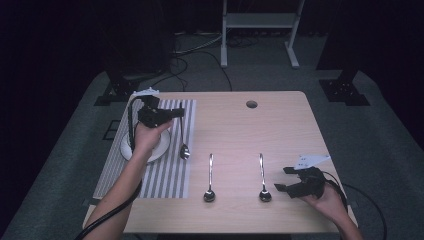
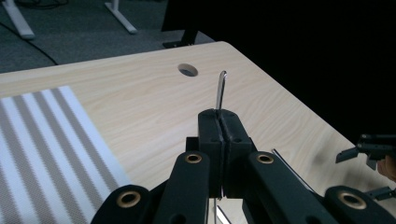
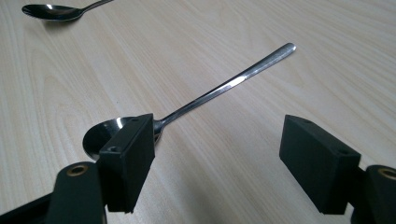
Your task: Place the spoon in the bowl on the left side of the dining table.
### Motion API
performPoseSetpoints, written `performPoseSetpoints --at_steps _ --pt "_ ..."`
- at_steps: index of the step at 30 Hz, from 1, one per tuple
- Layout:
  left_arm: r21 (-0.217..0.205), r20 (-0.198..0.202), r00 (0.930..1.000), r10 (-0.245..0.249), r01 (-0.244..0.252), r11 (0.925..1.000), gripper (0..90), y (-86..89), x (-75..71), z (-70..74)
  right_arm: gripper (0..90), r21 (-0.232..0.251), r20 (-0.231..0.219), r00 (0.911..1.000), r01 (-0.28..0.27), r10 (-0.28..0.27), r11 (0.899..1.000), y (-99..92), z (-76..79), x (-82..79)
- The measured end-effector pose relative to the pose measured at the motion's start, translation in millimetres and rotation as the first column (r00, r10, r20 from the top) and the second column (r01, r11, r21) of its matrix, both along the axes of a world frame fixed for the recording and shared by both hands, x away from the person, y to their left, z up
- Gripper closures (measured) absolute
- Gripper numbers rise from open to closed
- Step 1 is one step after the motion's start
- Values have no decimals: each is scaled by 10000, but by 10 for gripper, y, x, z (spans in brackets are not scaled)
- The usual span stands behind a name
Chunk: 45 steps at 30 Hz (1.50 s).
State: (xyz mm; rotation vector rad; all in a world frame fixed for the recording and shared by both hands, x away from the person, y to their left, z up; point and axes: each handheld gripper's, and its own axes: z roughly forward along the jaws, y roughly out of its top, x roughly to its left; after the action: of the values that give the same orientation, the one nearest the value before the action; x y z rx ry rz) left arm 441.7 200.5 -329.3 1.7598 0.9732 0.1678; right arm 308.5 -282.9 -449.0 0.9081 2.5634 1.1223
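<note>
Left gripper: jaws pressed together on the handle of a spoon, which hangs from them with its bowl down, over the striped placemat. In the left gripper view the tip of that handle stands up just past the closed jaw ends, and the rest of the spoon drops away below them. The white plate lies on the placemat under the hand, behind and beneath the jaws; the hanging bowl sits just beside its rim in the high view. Whether the bowl touches the mat cannot be told.

Right gripper: jaws wide apart, nothing between the pads. It rests low near the table's front right edge. The nearest spoon lies flat on the wood just ahead of the jaws. In the right gripper view its bowl is partly hidden behind the left-hand jaw, and its handle runs diagonally away across the gap, towards the upper right. Contact between jaw and bowl cannot be told.

A third spoon lies flat farther off, beyond the left-hand jaw of the right gripper; its bowl shows at the top left corner of the right gripper view.
</note>
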Motion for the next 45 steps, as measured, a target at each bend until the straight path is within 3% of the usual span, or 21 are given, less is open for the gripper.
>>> performPoseSetpoints --at_steps 18,29,45 --pt "-375 -3 9945 1052 -1051 9938 892 409 92 81 254 67 2 10000 42 -42 10000 -8 4 8" --pt "-447 -23 9846 1746 -1745 9836 892 635 131 140 254 96 64 10000 40 -41 9999 -17 12 13" --pt "-367 147 9647 2631 -2624 9643 892 889 155 203 253 104 66 10000 74 -75 9999 -31 13 15"
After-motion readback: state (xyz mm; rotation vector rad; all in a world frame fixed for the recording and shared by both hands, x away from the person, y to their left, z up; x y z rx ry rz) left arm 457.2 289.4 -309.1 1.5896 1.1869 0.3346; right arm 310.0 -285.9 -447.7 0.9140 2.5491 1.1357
